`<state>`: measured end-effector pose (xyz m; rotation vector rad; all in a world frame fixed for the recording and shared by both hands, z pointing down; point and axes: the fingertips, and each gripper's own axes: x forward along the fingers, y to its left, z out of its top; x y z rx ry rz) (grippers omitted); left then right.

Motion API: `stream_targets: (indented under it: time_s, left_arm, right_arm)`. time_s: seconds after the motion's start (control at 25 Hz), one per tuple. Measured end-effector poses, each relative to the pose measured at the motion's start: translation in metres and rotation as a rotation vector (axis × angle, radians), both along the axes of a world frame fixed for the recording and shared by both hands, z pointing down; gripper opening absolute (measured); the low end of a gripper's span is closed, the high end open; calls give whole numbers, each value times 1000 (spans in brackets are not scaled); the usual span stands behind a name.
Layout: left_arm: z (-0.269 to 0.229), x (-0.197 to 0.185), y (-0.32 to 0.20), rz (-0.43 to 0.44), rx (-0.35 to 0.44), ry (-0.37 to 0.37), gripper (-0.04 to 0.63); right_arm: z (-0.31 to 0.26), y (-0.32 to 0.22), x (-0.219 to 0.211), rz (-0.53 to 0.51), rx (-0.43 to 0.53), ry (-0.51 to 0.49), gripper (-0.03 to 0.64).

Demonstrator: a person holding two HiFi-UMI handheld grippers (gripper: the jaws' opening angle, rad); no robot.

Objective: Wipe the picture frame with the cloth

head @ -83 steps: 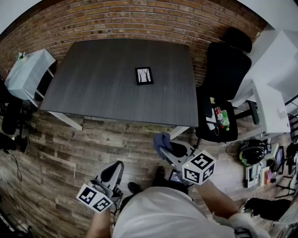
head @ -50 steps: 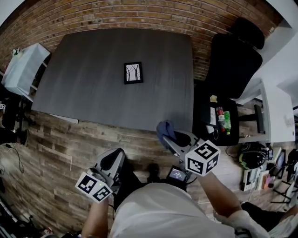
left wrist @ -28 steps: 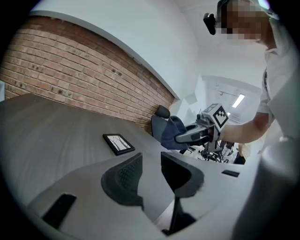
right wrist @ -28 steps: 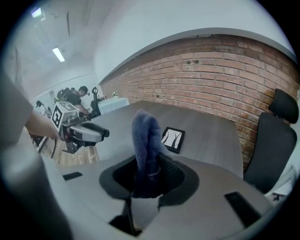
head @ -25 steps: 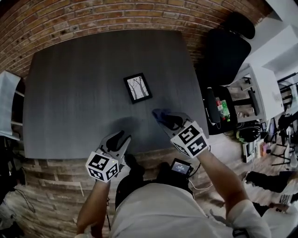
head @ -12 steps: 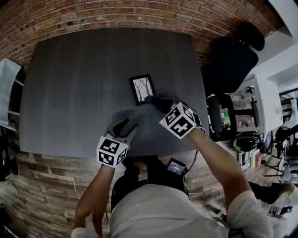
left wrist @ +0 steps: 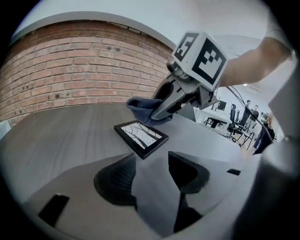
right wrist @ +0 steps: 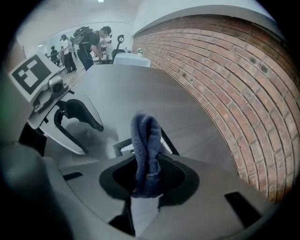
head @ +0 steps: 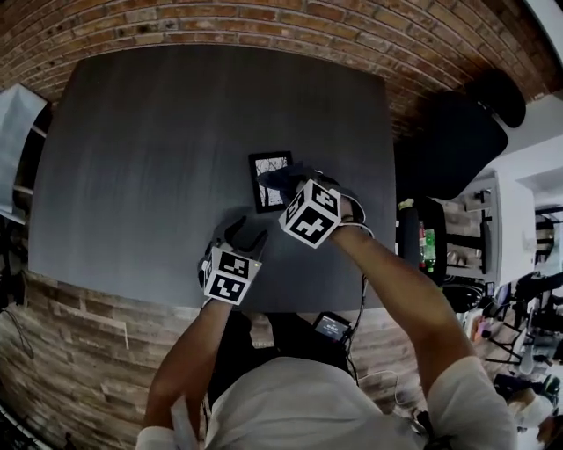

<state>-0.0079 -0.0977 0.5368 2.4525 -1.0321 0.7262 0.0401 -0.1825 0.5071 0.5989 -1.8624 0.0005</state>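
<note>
A small black picture frame (head: 266, 182) with a tree print lies flat on the dark grey table (head: 141, 149). My right gripper (head: 283, 180) is shut on a folded blue cloth (head: 274, 177), which hangs over the frame's right side; whether it touches the glass is unclear. In the right gripper view the cloth (right wrist: 146, 145) hides most of the frame (right wrist: 123, 147). My left gripper (head: 245, 235) hovers just in front of the frame (left wrist: 140, 136). Its jaws have just been opening and stand open with nothing between the fingers (left wrist: 117, 180).
A brick wall (head: 264, 18) runs behind the table. A black office chair (head: 457, 132) stands at the right, with bottles (head: 420, 242) on a seat near it. A white cabinet (head: 16, 123) is at the left. The table's near edge (head: 176, 303) is just below my left gripper.
Both grippers have moved forward over the table to the frame. The right one has carried the cloth over the frame's right side. The left gripper's jaws have opened wider.
</note>
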Motion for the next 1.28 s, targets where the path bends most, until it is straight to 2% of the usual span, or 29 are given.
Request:
stream_targets:
  time_s: [0.32, 0.68, 0.88, 1.04, 1.28]
  left_arm:
    - [25, 9, -27, -45, -47, -90, 233]
    - [42, 11, -33, -17, -93, -149, 221]
    - [42, 6, -39, -38, -82, -158, 163]
    - [44, 3, -38, -44, -74, -166, 163]
    - [43, 5, -38, -50, -68, -168, 165]
  right_arm:
    - [12, -47, -32, -97, 51, 59, 107]
    - [25, -82, -61, -130, 109, 97, 107]
    - [48, -76, -69, -156, 79, 136, 106]
    - [55, -67, -73, -225, 92, 188, 106]
    - [56, -58, -69, -240, 73, 221, 106]
